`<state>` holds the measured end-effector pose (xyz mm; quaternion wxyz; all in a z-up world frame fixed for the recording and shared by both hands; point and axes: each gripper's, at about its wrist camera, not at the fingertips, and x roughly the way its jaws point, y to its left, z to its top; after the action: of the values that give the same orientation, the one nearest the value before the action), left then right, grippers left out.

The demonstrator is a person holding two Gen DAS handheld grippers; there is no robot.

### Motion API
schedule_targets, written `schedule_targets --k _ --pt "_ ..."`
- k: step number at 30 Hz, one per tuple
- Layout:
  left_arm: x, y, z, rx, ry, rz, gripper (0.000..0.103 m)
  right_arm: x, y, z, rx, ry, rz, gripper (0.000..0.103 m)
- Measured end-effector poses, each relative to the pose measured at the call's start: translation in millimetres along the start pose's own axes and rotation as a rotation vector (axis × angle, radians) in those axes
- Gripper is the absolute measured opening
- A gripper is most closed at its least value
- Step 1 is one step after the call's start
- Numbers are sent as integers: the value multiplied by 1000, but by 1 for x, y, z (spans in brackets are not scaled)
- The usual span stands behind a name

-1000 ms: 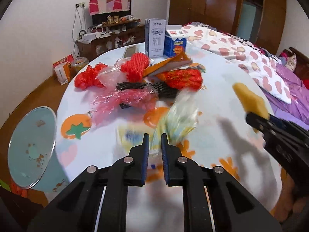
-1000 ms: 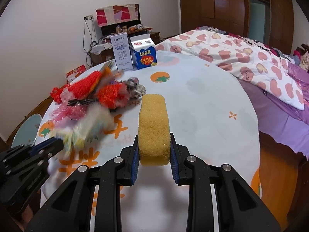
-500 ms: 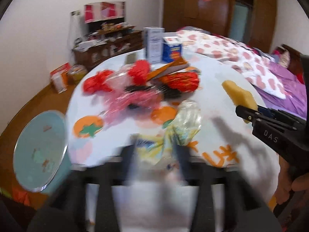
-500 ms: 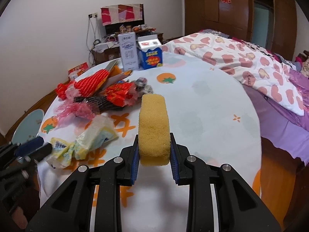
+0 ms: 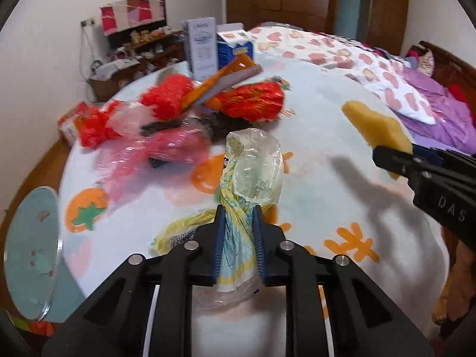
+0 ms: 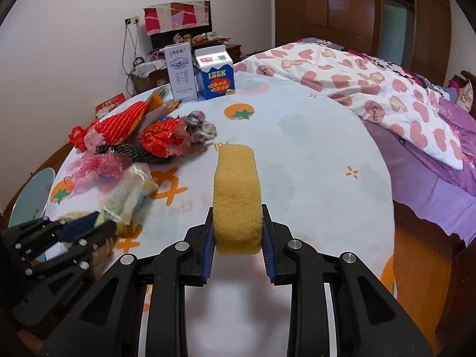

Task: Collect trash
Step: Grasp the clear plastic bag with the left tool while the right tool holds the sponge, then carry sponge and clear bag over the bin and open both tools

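Left hand-held gripper [image 5: 238, 229] back down, closing on plastic bag [image 5: 253, 175], right hand-held gripper [image 6: 238, 244] clamping sponge [image 6: 237, 196], trash pile [image 5: 178, 116] blurred

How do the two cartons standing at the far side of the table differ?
The grey carton is taller and slimmer, with a flat top; the blue carton is shorter and squatter, with a white gabled top. The grey carton has pale, muted print; the blue carton has bold yellow and red lettering. Both stand upright, side by side.

Pretty bright, soft daylight; left wrist view's motion-blurred, right one's sharp, soft shadows on the table [image 5: 342, 178], heavy fisheye warping, dark corners.
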<state>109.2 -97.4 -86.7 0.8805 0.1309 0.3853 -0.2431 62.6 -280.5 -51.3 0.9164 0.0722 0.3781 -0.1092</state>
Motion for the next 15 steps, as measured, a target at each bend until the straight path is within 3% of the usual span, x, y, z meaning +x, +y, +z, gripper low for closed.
schedule_targets --k 3,11,15 --pt "-20 -2 3 12 -48 37 17 0 2 2 -3 -5 2 28" --pt "-80 25 -5 -46 -155 31 18 -7 21 5 -46 -29 33 28" --pt "-99 62 -15 -128 -164 106 19 -8 42 9 -90 -33 78 28"
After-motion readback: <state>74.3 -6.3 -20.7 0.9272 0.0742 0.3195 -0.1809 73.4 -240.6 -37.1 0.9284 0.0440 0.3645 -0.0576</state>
